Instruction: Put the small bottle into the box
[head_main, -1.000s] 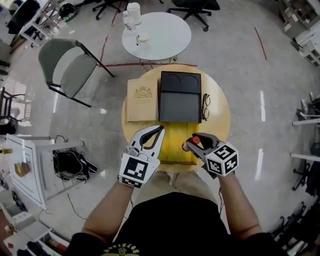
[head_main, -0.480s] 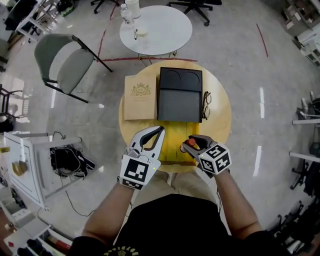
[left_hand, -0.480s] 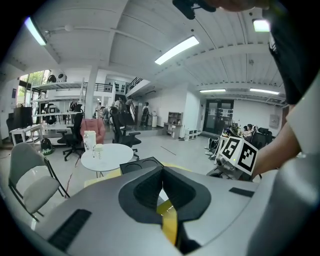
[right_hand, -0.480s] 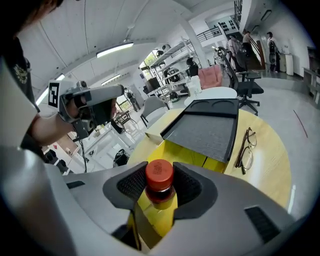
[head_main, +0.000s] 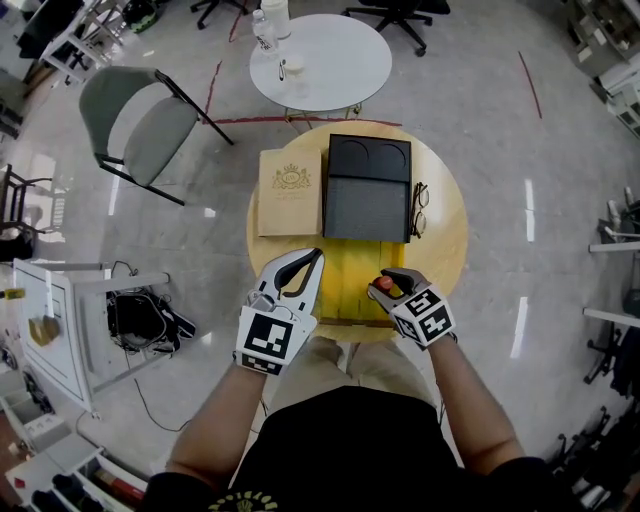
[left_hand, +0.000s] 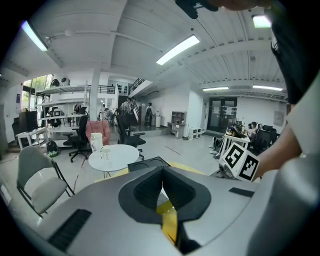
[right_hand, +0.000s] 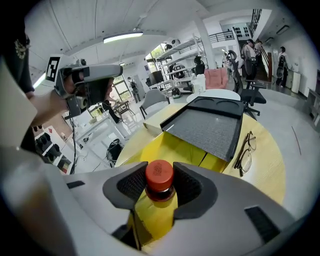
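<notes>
My right gripper is shut on the small bottle, which has a red cap and yellowish contents. It holds the bottle upright at the near right corner of the open yellow box, whose inside shows past the jaws in the right gripper view. My left gripper is shut with nothing in it, over the box's near left edge. In the left gripper view its pads meet, with a strip of the yellow box below them.
The round wooden table also carries a black tray, a beige lid to its left and glasses to its right. A white round table and a folding chair stand beyond.
My right gripper with the bottle has drawn slightly in and down at the box's near right corner. The left gripper has hardly moved. The head camera has shifted a little.
</notes>
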